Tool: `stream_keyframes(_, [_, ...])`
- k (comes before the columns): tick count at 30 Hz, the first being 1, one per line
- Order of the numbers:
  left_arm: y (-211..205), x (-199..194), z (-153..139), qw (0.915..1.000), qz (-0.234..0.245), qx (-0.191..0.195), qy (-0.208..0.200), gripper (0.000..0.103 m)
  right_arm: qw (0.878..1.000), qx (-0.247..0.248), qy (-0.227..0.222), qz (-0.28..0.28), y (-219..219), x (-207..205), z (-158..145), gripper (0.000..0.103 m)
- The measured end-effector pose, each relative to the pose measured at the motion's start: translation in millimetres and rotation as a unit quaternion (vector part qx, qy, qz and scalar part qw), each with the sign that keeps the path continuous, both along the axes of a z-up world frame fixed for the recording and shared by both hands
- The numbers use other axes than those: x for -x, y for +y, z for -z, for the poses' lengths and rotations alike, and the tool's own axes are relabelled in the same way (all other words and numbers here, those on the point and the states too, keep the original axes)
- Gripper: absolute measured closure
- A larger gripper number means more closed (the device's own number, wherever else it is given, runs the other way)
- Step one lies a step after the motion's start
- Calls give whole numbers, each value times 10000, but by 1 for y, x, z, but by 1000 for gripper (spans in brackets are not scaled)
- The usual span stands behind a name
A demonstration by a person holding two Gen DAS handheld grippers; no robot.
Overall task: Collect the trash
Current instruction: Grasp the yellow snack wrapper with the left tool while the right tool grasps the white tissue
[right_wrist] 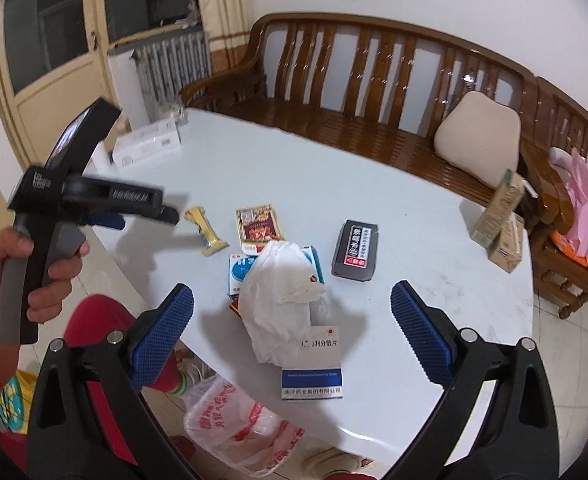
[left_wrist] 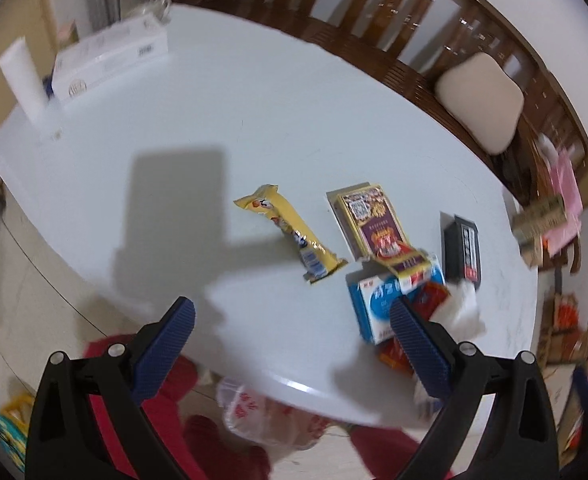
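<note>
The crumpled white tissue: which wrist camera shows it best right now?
The right wrist view: the crumpled white tissue sits centred and sharp between the open fingers. The left wrist view shows only a blurred piece beside its right finger.

Both wrist views look down from the near edge of the white desk point(left_wrist: 253, 100) toward the wooden bench point(right_wrist: 374, 120) behind it. The left view sits nearer and tilted; the right view sits higher. Both share the yellow wrapper point(left_wrist: 289, 232) and black box point(right_wrist: 354, 250).
</note>
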State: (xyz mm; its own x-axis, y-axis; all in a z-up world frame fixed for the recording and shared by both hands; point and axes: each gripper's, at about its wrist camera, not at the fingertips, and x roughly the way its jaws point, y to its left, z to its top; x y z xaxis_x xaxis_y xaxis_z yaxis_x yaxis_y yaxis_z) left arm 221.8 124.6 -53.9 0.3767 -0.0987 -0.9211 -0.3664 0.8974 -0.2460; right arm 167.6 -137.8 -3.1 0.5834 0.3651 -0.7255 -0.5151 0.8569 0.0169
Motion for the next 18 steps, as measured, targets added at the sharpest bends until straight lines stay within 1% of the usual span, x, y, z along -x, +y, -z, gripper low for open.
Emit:
stream_keyframes(4, [-3, -17, 15, 9997, -191, 23, 120, 8, 9995, 95, 222, -199, 12, -15, 23, 6])
stream_keyframes(9, [4, -31, 36, 9977, -541, 296, 277, 8, 9976, 84, 561, -389, 25, -33, 54, 6])
stream_keyframes(14, [7, -38, 46, 9961, -772, 297, 316, 9, 9957, 92, 763, -525, 35, -44, 78, 6])
stream_keyframes(16, [7, -40, 48, 9950, -881, 243, 394, 14, 9950, 85, 828, -551, 38, -48, 85, 6])
stream_keyframes(18, [7, -42, 52, 9941, -950, 298, 425, 17, 9946, 78, 876, -551, 39, -53, 93, 6])
